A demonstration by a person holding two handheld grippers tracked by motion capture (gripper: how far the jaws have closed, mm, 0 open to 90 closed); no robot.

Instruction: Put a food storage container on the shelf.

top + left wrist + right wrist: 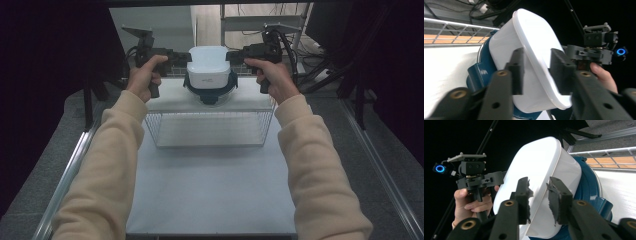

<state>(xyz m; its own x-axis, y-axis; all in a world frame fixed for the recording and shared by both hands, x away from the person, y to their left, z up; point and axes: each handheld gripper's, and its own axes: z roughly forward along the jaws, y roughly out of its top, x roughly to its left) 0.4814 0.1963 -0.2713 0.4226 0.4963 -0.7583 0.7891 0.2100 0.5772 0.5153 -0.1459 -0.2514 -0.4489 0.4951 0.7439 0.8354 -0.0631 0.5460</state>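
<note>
Left gripper (181, 56) and right gripper (234, 55) — jaws parted — flank white tub (208, 67) on wire rack (210, 131).

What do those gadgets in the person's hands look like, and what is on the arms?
Both arms wear cream long sleeves. The left gripper and right gripper are black, pistol-handled tools with two blocky black jaws, brass-coloured pivot screws, trailing black cables and a grey three-cornered plate on top. A small blue ring light glows on each.

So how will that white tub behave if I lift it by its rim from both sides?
The white tub looks like stiff, glossy plastic, so probably light but slippery. Its thin rim may flex between the pads. Sitting upside down on the blue bowl, it might rock or slide if nudged.
</note>
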